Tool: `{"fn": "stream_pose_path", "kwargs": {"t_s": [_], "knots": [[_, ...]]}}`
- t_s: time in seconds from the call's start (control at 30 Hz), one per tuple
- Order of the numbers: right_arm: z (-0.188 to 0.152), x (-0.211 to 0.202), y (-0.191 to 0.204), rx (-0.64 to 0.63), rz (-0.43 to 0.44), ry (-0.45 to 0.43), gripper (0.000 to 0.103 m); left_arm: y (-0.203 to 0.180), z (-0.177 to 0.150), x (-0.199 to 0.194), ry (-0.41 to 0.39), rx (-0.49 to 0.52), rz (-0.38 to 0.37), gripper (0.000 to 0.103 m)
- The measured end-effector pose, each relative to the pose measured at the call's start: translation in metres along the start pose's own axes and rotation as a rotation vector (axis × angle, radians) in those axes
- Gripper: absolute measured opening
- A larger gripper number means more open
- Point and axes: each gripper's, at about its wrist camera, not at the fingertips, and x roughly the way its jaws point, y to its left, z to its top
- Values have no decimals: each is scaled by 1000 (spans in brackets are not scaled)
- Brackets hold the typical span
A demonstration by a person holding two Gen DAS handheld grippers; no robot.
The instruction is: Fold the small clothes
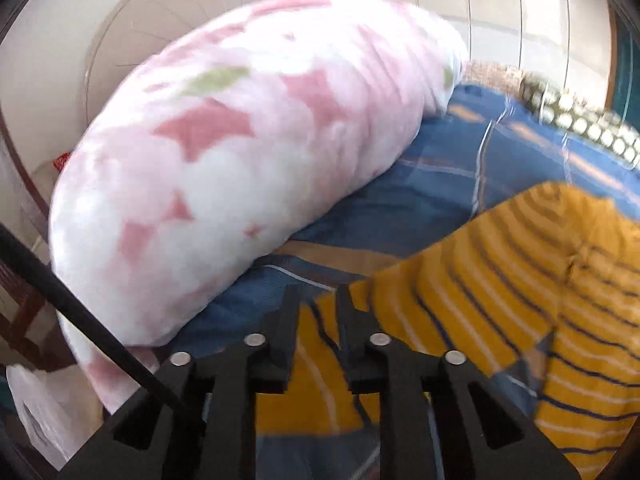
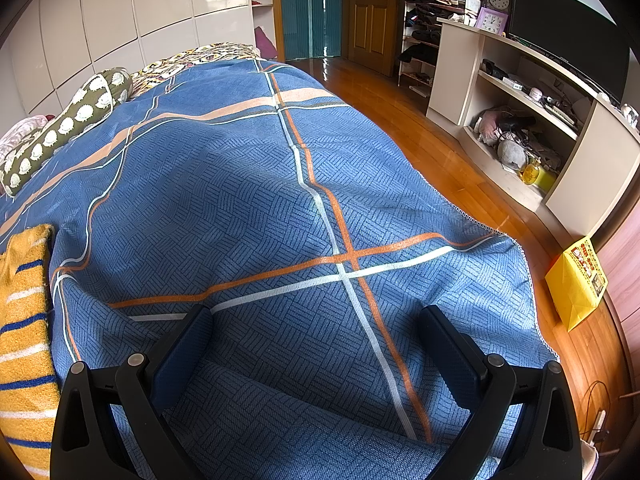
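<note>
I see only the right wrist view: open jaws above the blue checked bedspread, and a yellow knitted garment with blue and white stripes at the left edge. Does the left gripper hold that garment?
Observer: Yes, the left gripper is shut on an edge of the yellow striped garment.
Operator: What lies near it?
Observer: A rolled pink-and-white floral fleece blanket, beside it on the blue bedspread.
Operator: Is the garment flat?
Observer: No, it is bunched, with raised folds.

Home bedroom: bed (image 2: 248,184) with blue bedspread, wardrobe (image 2: 120,20), cluttered shelves (image 2: 516,120).
</note>
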Motion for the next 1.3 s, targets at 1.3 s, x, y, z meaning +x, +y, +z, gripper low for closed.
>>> {"fn": "stream_pose_path", "kwargs": {"t_s": [1.3], "knots": [[-155,-165,-39,-56,555,154,67,-120,-87,-161,-72,242,-534,74]]}}
